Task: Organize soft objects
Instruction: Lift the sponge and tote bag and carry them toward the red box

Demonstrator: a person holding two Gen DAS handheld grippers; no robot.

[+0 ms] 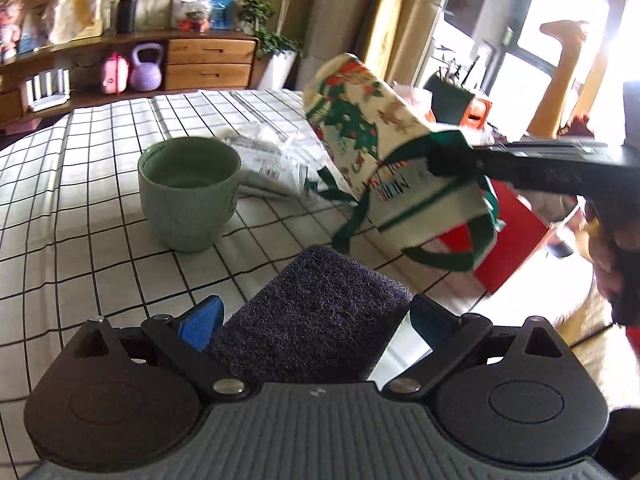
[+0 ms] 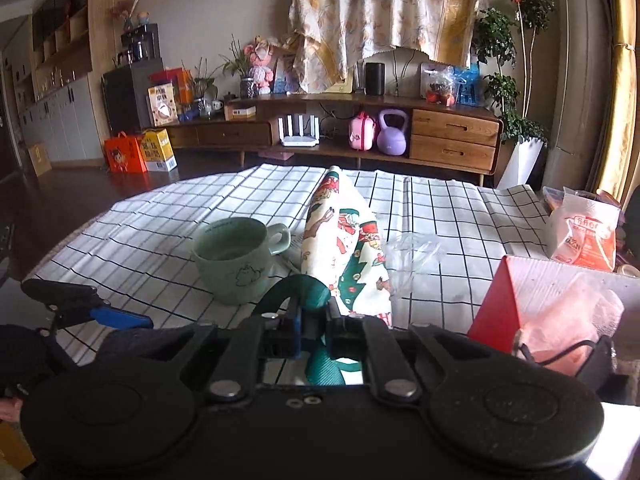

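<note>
Right jaws: pressed together on the green strap (image 2: 298,286) of the Christmas-print fabric bag (image 2: 344,240); the strap loops up just ahead of the right gripper (image 2: 312,320) and runs back under it.
Bag: lifted off the checked tablecloth (image 2: 160,216) by that strap, its body tilted, with its far end pointing away from the camera; in the left wrist view the bag (image 1: 360,120) hangs in the air to the right of the mug, its other green handle (image 1: 444,258) drooping below.
Left jaws: clamped on a dark purple scouring pad (image 1: 316,312), which fills the gap between the blue pads (image 1: 202,322) of the left gripper (image 1: 320,320) and sticks out forward past the fingertips.
Pad's place: held above the near part of the tablecloth, apart from the bag.
Mug: a pale green mug (image 1: 188,192) stands upright on the cloth, left of the bag, near it but not touching.
Wrapper: a crumpled clear plastic wrapper (image 2: 412,252) lies on the cloth just right of the bag.
Box: a red box (image 2: 496,300) sits at the table's right edge, with pink plastic inside it.
</note>
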